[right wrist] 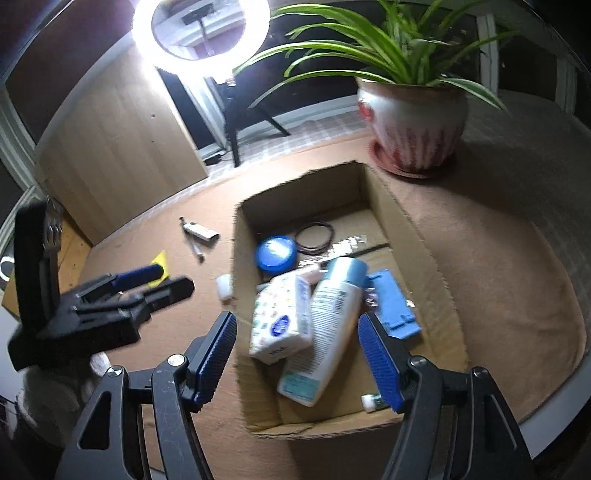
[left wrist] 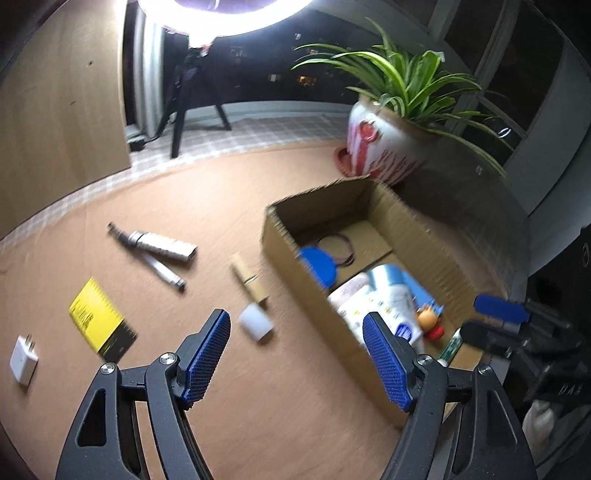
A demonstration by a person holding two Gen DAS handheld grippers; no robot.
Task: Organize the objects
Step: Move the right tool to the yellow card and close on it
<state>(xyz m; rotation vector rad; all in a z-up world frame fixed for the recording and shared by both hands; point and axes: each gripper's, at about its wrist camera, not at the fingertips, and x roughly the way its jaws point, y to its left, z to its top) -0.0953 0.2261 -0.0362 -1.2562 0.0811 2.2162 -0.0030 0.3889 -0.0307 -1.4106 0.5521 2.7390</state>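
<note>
both grippers' fingers (left wrist: 384, 363) wide apart, empty, above brown tabletop (left wrist: 221, 199) near ring light (right wrist: 201, 33)

Brown desk (left wrist: 221, 192) carrying an open cardboard box (left wrist: 284, 243) and a potted plant (left wrist: 384, 147) behind it. Left of the box lie a white cap (left wrist: 256, 322), a wooden clip (left wrist: 249, 277), two metal tools (left wrist: 155, 251), a yellow ruler (left wrist: 98, 321) and a white charger (left wrist: 23, 360).

Brown cardboard box (right wrist: 417, 236); blue round lid (right wrist: 276, 254); yellow card (left wrist: 96, 320); white charger (left wrist: 23, 360); red-and-white patterned pot (right wrist: 410, 122).
</note>
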